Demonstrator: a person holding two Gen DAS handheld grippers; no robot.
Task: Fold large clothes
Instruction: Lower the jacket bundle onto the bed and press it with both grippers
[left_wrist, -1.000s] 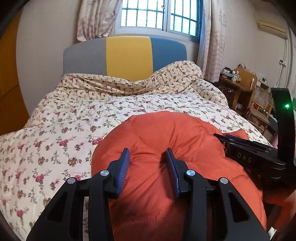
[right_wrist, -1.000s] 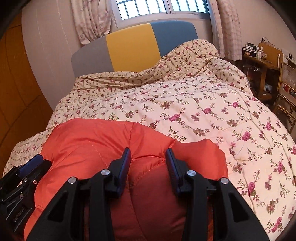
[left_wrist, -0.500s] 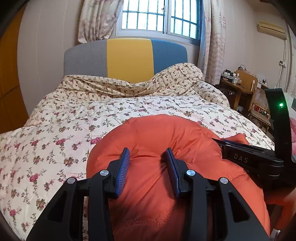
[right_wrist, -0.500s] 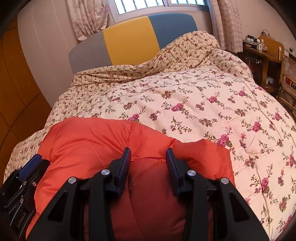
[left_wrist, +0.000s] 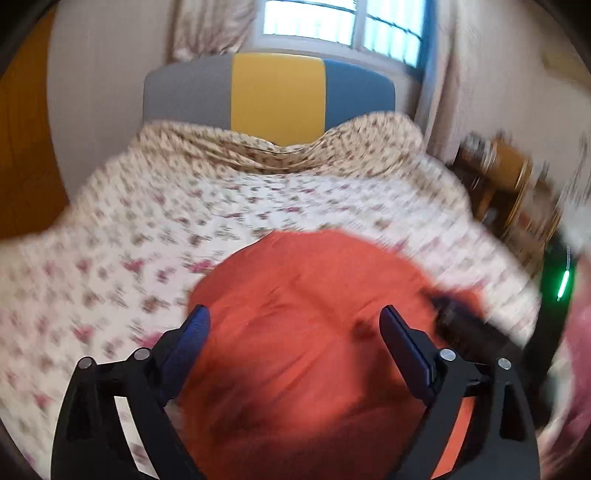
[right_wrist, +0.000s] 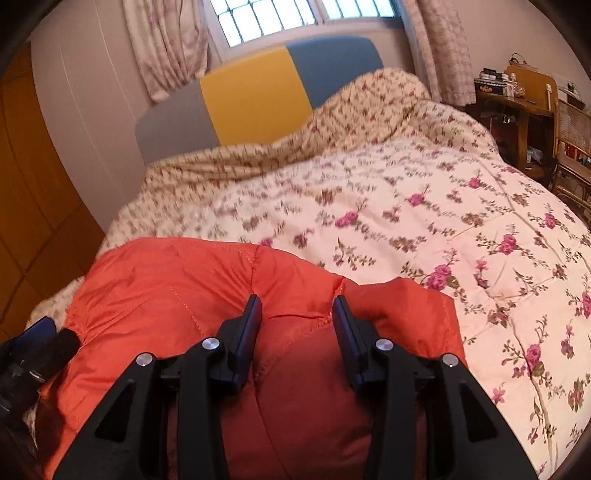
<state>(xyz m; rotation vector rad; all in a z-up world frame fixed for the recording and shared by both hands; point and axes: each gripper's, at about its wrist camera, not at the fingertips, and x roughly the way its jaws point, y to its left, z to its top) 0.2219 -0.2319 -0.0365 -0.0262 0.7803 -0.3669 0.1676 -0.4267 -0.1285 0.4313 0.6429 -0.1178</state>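
The orange quilted jacket (right_wrist: 207, 295) lies bunched at the near end of the bed, on the floral quilt (right_wrist: 443, 229); judge it light, puffy and slick, so pinch it at a stitched seam or hem, not the padded bulge. Your left hand-held gripper (left_wrist: 293, 323) points forward over it, jaws spread wide and empty. Your right hand-held gripper (right_wrist: 297, 314) sits low, jaws narrow with a ridge of fabric between them; whether they clamp it you cannot tell. Beyond stands the tricolour headboard (right_wrist: 255, 92).
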